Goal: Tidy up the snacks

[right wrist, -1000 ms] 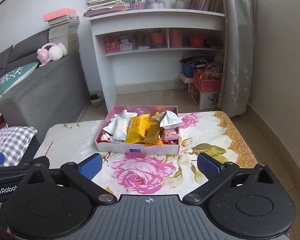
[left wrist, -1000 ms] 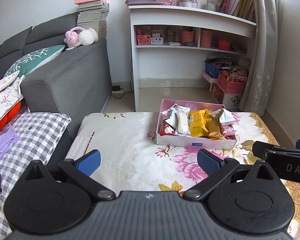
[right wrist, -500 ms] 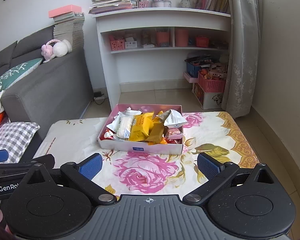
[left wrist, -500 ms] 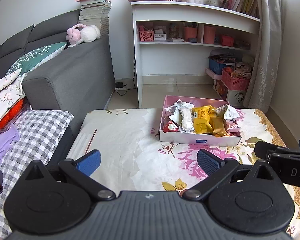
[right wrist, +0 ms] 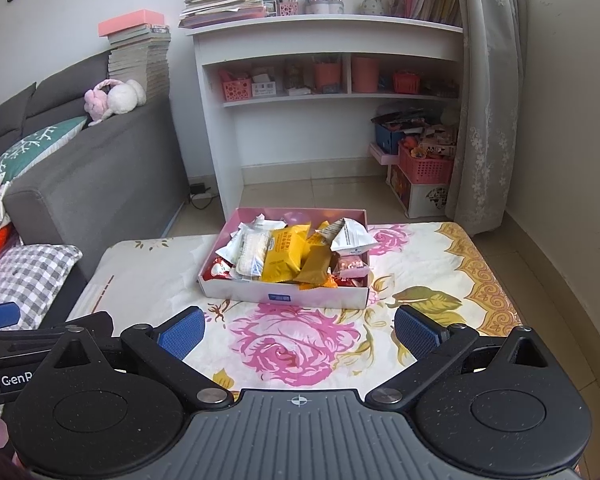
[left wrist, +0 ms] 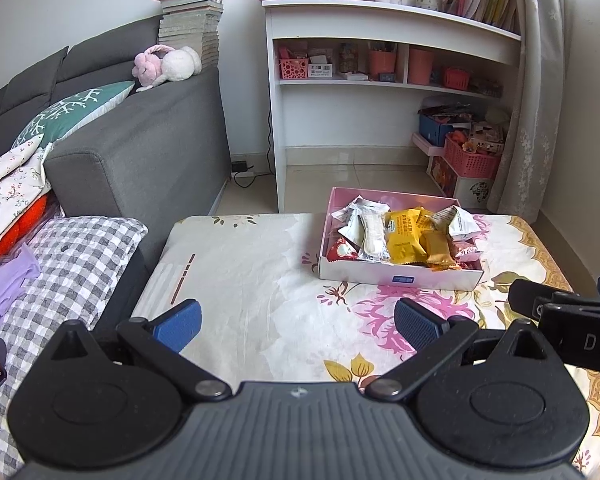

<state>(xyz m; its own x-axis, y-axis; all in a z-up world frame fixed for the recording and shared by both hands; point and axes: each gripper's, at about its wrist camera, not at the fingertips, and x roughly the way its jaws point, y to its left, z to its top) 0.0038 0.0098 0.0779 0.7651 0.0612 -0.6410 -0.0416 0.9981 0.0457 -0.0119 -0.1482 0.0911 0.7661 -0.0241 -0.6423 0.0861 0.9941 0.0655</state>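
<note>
Looking along my left gripper (left wrist: 296, 324), I see its two blue-padded fingers spread wide with nothing between them, hovering over the floral-printed cloth covering the table (left wrist: 240, 264). The shallow pink cardboard box (left wrist: 400, 278) sits ahead and to the right, well apart from my fingertips, heaped with wrapped snacks: a yellow foil packet (left wrist: 404, 236), a clear sleeve of pale wafers (left wrist: 370, 232), a white crinkled pouch (left wrist: 464, 220) and a small red wrapper (left wrist: 340, 249) in the near left corner. My other tool pokes in at the right edge.

From my right gripper (right wrist: 298, 330), the view is much the same: the fingers are wide apart and empty, and the box (right wrist: 284, 294) lies straight ahead, near but not touched. The yellow packet (right wrist: 286, 254) lies on top in the middle, a golden-brown bar wrapper (right wrist: 318, 266) leans against it, and the white pouch (right wrist: 350, 236) overhangs the right wall.

I judge these packets light and soft, with slick film that crackles and slips, and the wafers inside likely brittle. I would pinch a packet by its flat crimped end seam or thin edge, gently, taking the topmost one first so the pile does not shift.
</note>
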